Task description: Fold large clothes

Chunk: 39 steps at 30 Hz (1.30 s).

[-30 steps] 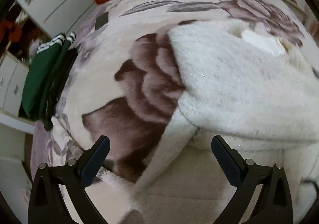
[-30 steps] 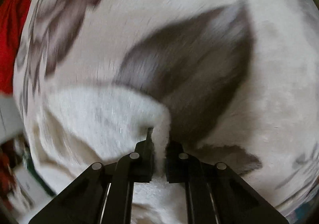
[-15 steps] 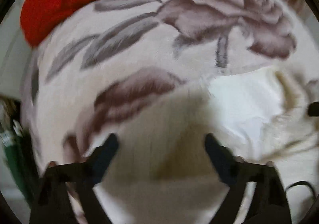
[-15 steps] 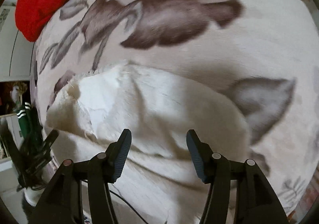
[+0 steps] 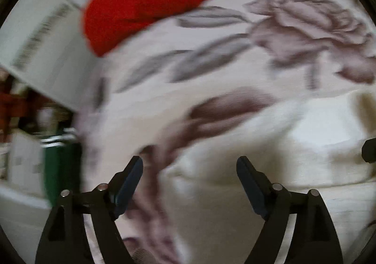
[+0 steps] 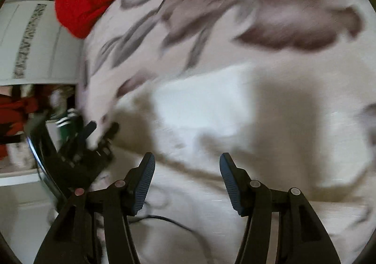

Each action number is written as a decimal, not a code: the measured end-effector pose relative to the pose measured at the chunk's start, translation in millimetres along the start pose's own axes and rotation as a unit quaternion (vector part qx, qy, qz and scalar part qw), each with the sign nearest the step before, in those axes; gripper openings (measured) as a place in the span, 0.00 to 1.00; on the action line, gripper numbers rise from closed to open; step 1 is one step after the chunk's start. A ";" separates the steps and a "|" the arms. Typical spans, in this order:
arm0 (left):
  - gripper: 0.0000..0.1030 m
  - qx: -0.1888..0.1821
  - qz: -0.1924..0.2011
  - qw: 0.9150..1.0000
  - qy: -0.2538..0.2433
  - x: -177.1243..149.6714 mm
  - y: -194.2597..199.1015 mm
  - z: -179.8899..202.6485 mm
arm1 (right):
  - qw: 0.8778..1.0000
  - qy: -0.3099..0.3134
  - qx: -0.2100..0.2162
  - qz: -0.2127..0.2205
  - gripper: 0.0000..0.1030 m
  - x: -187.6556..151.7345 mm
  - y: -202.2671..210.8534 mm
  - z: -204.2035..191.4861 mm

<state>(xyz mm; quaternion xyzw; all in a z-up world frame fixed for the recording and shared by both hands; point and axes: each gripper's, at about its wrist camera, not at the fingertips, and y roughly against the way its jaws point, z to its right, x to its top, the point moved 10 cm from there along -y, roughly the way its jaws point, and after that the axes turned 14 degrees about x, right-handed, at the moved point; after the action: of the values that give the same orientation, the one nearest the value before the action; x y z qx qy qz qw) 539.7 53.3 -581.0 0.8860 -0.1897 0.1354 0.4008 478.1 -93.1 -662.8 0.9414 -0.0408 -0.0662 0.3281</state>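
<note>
Spread over a rose-printed plush blanket (image 6: 293, 57), the fluffy cream-white garment (image 6: 211, 108) lies partly folded; left gripper (image 5: 189, 170), jaws just widening, and right gripper (image 6: 187, 165) gape empty, so further folds probably remain.

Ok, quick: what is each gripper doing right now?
Left gripper: open, just been opening, nothing between its fingers.
Right gripper: open, just released the white garment, holding nothing.

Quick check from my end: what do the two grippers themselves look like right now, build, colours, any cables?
Both are the same build. The left gripper and right gripper have black angular plastic fingers on linked arms with round silver pivot pins. Each finger carries a dark blue pad, finely ribbed in the right wrist view. A thin black cable lies over the white fabric below the right gripper. No hands or sleeves show.
</note>
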 end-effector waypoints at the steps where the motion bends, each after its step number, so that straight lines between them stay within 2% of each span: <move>1: 0.82 0.017 -0.003 1.000 0.004 -4.7 -4.1 -2.9 | 1.000 -0.015 0.018 -0.015 0.56 0.1 -16.9 -2.0; 4: 0.85 0.016 -0.026 0.999 0.017 -16.8 -23.7 -3.1 | 0.998 -0.043 0.028 -0.044 0.47 -0.7 -55.1 4.4; 7: 0.85 0.025 -0.031 0.999 0.016 -22.0 -35.0 0.8 | 0.996 -0.063 0.035 -0.057 0.47 0.9 -90.5 10.3; 12: 0.85 0.036 -0.020 0.999 0.007 -20.1 -37.7 4.4 | 0.997 -0.044 -0.002 -0.060 0.48 5.1 -127.1 15.4; 14: 0.85 0.033 -0.023 0.999 0.008 -21.7 -36.3 4.3 | 0.998 -0.031 -0.012 -0.050 0.43 5.2 -129.1 11.8; 15: 0.85 0.032 -0.024 0.999 0.007 -21.4 -36.2 3.6 | 0.998 -0.018 -0.027 -0.045 0.22 5.1 -130.9 11.0; 19: 0.85 0.027 -0.020 0.999 0.016 -15.7 -22.7 -5.6 | 0.998 0.020 -0.052 -0.026 0.14 7.3 -126.4 4.3; 25: 0.85 0.025 -0.008 0.999 0.040 -0.8 -12.7 -22.5 | 0.994 0.061 -0.080 0.050 0.12 29.8 -92.1 -17.8; 29: 0.85 0.029 -0.018 0.999 0.028 -0.1 -25.0 -15.1 | 0.993 0.049 -0.093 0.060 0.12 53.5 -85.1 -9.1; 32: 0.85 0.027 -0.021 0.999 0.017 -3.8 -22.5 -13.3 | 0.996 0.023 -0.085 -0.003 0.15 50.6 -99.2 7.7; 34: 0.85 0.025 -0.014 0.999 0.015 -4.3 -15.2 -14.1 | 0.998 -0.036 -0.045 -0.026 0.27 47.9 -91.2 13.1; 35: 0.85 0.022 -0.012 1.000 0.015 -4.2 -11.1 -12.7 | 0.998 -0.055 -0.024 -0.026 0.30 46.7 -75.8 11.6; 36: 0.85 0.020 -0.005 1.000 0.011 -2.6 -4.7 -8.3 | 0.998 -0.058 -0.018 -0.017 0.43 47.6 -59.7 10.9; 37: 0.85 0.021 0.001 1.000 0.004 0.2 -1.1 -3.8 | 0.999 -0.048 -0.025 0.002 0.58 49.9 -35.9 10.5; 39: 0.85 0.033 0.026 0.999 -0.025 8.5 10.2 17.3 | 0.997 -0.015 -0.073 0.032 0.64 51.9 6.7 15.4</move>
<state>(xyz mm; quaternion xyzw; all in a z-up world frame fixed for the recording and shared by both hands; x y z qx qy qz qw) 544.2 32.0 -582.0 0.8966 -0.2177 0.1296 0.3632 526.9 -114.0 -675.7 0.9121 -0.0713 -0.0729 0.3972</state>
